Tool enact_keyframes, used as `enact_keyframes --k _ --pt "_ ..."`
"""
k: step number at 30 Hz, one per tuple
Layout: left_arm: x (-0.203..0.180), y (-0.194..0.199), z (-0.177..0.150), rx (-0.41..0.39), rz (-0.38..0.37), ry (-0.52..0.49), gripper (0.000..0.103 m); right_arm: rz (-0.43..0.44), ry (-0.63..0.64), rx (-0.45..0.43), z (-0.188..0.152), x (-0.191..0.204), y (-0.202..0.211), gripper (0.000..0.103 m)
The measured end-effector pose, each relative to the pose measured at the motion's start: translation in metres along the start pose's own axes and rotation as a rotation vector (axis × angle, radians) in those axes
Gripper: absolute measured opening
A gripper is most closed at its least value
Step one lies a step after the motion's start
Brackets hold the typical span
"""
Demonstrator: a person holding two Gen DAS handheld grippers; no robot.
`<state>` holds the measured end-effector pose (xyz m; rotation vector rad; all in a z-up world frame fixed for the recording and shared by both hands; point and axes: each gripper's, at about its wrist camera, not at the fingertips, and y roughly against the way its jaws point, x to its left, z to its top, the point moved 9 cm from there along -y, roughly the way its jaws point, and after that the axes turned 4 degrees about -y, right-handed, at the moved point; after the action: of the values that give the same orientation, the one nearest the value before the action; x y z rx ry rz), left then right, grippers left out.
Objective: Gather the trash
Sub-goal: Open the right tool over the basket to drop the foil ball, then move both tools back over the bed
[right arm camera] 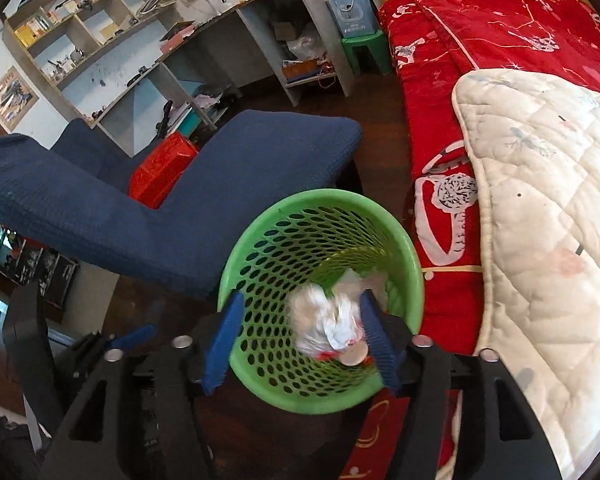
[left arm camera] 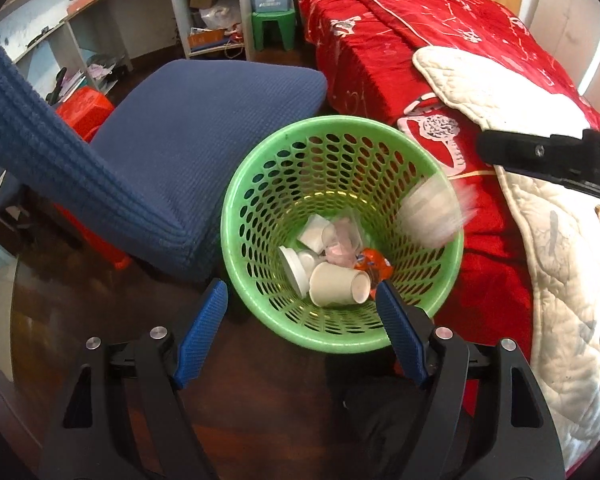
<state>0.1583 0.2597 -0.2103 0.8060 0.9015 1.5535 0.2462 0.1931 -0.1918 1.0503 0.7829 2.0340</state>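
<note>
Left wrist view. The left hand-held gripper (left arm camera: 302, 300) is pointing steeply down with its 2 blue pads standing wide apart and nothing clamped between them. The green basket (left arm camera: 260, 196) is sitting on the dark floor directly ahead of the fingertips, its near rim lying between the pads. At the bottom of the basket, a paper cup (left arm camera: 338, 284), a white lid (left arm camera: 292, 270) and an orange wrapper (left arm camera: 370, 266) are lying loose. A blurred crumpled cup (left arm camera: 430, 210) is passing over the basket's right rim, ahead and to the right of this gripper, free of any pad. The right hand-held gripper is entering from the right edge, above the bed (left arm camera: 380, 40). A blue chair (left arm camera: 204, 128) is standing ahead and to the left.

Right wrist view. The right hand-held gripper (right arm camera: 300, 336) is standing with its pads apart; whether the right pad is touching the trash cannot be told through the blur. The crumpled white trash (right arm camera: 324, 324) is lying just ahead of the fingertips, nearer the right pad, over the basket (right arm camera: 260, 240) mouth.

Handling judgement. This trash is likely very light, thin and easily crushed, so it should tolerate a firm pinch but may drift or bounce off the rim. Taking hold across a crumpled fold or a cup wall near its rim looks best. The basket itself appears light and stiff enough to tip if knocked.
</note>
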Motion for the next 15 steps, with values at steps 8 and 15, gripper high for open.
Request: enact_keyframes --k 8,15 --pt "-0.010 0.006 0.003 -0.015 -0.014 -0.010 0.077 -0.048 0.041 -0.043 0.000 -0.007 0.028 0.064" --pt "-0.046 0.017 0.009 -0.034 -0.040 -0.068 0.077 -0.118 -0.002 -0.107 -0.007 -0.054 0.081 0.067"
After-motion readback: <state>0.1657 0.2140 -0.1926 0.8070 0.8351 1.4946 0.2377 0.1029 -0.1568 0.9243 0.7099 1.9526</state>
